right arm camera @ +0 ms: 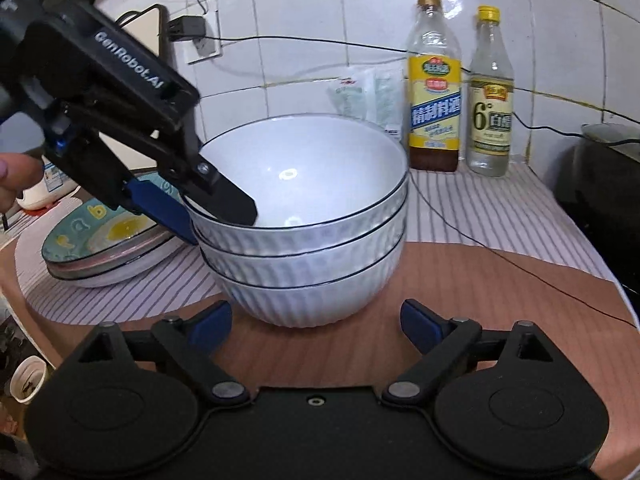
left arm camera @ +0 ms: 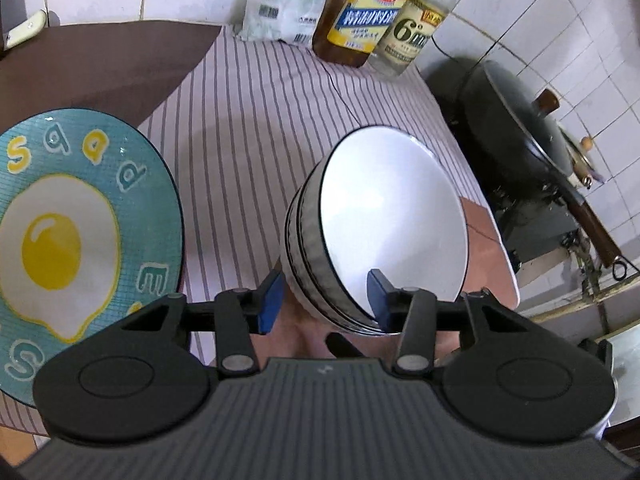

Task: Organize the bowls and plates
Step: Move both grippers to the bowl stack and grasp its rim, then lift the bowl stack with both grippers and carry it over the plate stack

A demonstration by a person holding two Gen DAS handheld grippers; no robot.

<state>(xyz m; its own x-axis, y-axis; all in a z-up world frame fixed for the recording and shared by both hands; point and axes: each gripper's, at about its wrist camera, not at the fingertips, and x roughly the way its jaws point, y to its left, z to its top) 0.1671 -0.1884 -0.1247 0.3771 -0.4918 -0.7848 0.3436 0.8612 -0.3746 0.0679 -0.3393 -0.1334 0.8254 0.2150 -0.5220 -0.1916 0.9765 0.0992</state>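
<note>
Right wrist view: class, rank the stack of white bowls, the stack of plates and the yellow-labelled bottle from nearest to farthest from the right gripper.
1. Stack of white bowls: straight ahead of the right gripper, nearest, on the brown mat.
2. Stack of plates: farther back, off to the left, on the striped cloth.
3. Yellow-labelled bottle: farthest, ahead and to the right, against the tiled wall.

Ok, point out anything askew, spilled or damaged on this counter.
Nothing spilled or broken. The three white bowls sit nested and level, with the left gripper straddling the top bowl's rim. The egg plate tops a slightly uneven plate stack. A thin black cable trails across the mat.
</note>
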